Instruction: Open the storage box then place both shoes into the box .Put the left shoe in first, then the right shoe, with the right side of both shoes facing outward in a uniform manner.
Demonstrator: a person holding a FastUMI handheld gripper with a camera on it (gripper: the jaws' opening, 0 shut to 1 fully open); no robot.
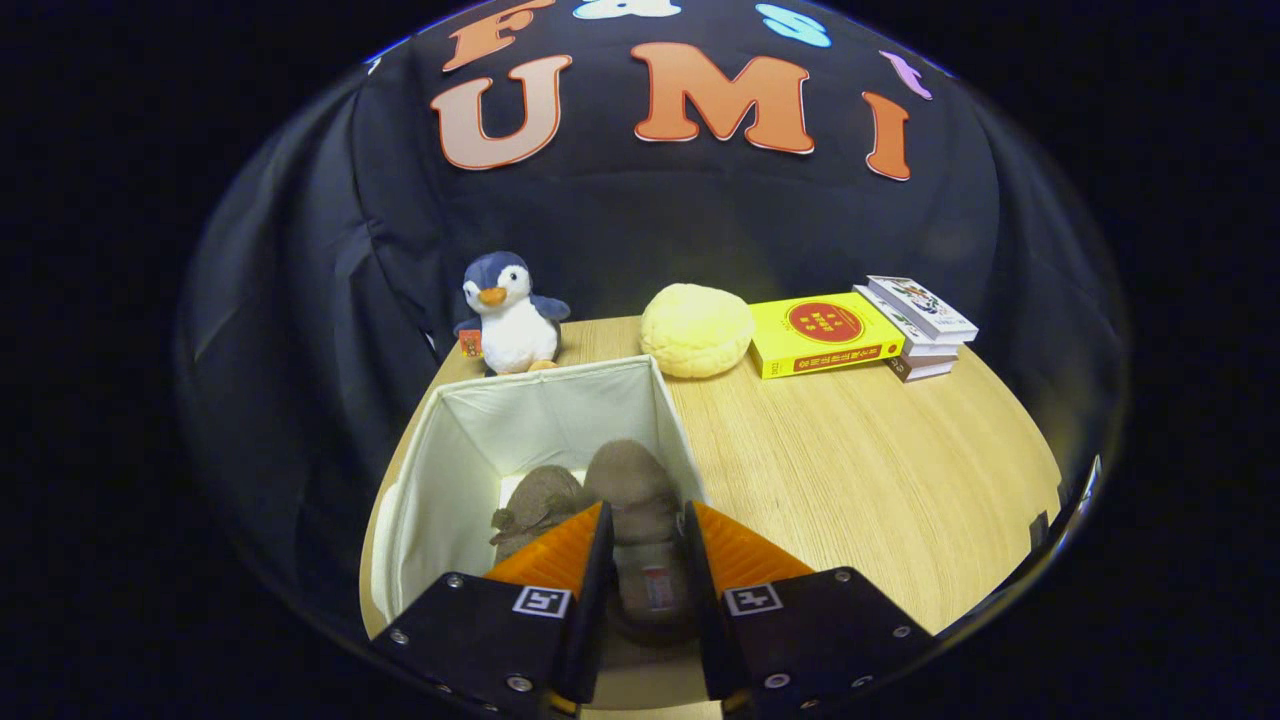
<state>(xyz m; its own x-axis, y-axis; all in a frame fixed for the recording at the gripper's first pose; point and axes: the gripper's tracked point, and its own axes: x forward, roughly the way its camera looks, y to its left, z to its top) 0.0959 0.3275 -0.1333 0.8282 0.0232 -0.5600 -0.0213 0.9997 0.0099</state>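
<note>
The support is a wooden table (pixel 860 470) with a light oak surface and a rounded edge. On it stands an open storage box (pixel 470 440) with white fabric walls, at the near left part of the table. Behind the box, close to the table's far edge, sits a plush penguin (pixel 508 315), blue and white, upright. To the right of the penguin, just beyond the far right corner of the box, lies a round yellow cushion (pixel 696 329) that looks like a bun. Further right lies a yellow book (pixel 825 335), flat, and beside it, touching, a small stack of books (pixel 920 325). The near right part of the table is bare wood.
</note>
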